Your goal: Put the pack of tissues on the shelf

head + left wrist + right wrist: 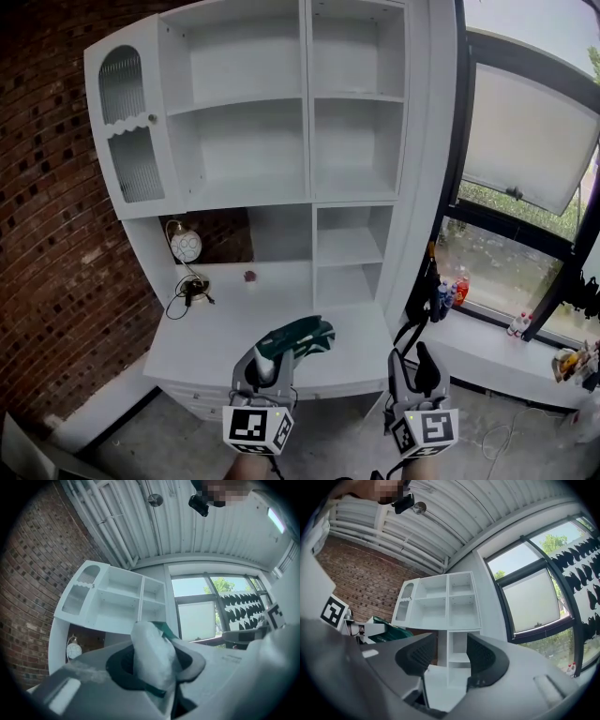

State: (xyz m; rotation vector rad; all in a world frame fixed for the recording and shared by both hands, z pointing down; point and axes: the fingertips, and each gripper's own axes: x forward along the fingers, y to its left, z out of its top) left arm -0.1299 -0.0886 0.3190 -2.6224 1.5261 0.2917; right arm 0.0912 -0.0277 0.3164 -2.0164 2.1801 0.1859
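The pack of tissues [300,337], dark green and white, sticks out ahead of my left gripper [267,364], which is shut on it. In the left gripper view the pack's white end [152,656] is pinched between the two jaws. My right gripper [412,361] is held beside it at the right, open, with nothing between its jaws [446,656]; that view shows the pack [391,632] off to the left. Both grippers hover over the front edge of the white desk top [225,333]. Beyond it stands the white shelf unit [309,199] with several bare compartments.
A round white clock-like ball [186,246], a black cable with plug [192,292] and a small pink thing [249,276] lie at the back left of the desk. The unit's ribbed-glass door [127,122] is at the upper left. Bottles [450,292] stand on the windowsill to the right. A brick wall [47,244] runs along the left.
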